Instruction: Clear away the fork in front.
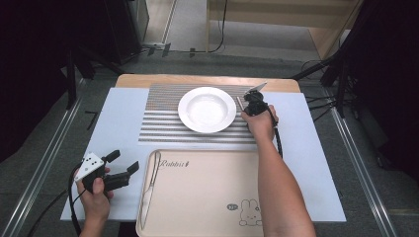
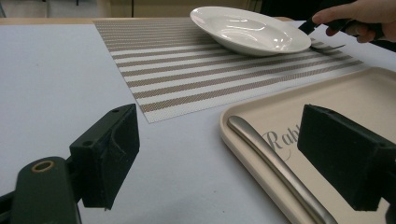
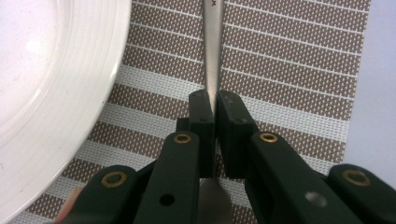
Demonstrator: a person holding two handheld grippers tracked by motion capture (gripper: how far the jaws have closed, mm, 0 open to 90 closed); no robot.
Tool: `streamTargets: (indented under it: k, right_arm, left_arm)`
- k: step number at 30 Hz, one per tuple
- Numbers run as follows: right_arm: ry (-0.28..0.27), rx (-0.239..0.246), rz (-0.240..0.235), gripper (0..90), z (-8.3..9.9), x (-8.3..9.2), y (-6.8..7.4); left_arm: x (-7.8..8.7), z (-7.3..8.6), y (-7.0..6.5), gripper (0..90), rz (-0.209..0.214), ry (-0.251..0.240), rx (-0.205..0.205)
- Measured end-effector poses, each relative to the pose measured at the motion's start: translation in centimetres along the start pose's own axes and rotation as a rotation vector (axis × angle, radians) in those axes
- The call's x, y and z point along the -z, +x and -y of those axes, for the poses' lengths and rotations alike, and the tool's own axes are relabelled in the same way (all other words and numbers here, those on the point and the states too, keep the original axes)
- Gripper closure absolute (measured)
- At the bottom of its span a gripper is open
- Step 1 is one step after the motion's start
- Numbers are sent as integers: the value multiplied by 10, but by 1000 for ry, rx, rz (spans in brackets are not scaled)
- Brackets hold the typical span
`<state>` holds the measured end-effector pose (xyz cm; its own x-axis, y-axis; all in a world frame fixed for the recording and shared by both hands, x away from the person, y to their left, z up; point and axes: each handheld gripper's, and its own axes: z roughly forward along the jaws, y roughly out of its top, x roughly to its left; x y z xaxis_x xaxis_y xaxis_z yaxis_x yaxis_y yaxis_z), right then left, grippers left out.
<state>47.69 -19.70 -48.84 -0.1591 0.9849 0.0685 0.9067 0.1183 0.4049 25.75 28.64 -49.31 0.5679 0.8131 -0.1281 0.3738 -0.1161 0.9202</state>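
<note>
Hovering at the counter's (image 1: 301,163) left edge, left gripper (image 1: 122,170) has its jaws apart with nothing between them, just beside the tray (image 1: 207,217) rim. The knife (image 1: 149,187) lies along the tray's left side, its handle close to that gripper in the left gripper view; a careless reach could knock it or clip the raised rim.

Plate (image 1: 207,109) sits mid-placemat (image 1: 158,113), empty.

Right gripper (image 1: 254,102) is clamped on a fork (image 3: 213,51), pinching the thin handle edge-on, right of the plate over the placemat. Tines show low by the plate rim in the left gripper view (image 2: 327,46).

Risks, as I judge them:
- narrow pinch, so the fork may swivel or slip on release
- plate rim very near, so a sideways drift could tap it and shift the plate
- woven mat could snag the tines if dragged

Nothing else blocks the drop spot.
</note>
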Motion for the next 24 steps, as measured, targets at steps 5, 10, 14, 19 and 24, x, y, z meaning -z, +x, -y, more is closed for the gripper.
streamTargets:
  k: [5,10,14,19,24]
  right_arm:
    - [-1,29,-1,840,0,0,0]
    - [-4,44,-4,842,0,0,-1]
    - [-14,57,-5,843,1,0,-1]
    - [-16,67,-7,844,2,0,-1]
    - [-31,82,-14,845,3,0,-3]
  left_arm:
    - [0,0,1,131,3,-1,1]
    - [0,0,0,131,4,-2,2]
    - [0,0,1,131,4,-2,2]
    - [0,0,1,131,3,-3,4]
    - [1,0,2,132,7,-4,5]
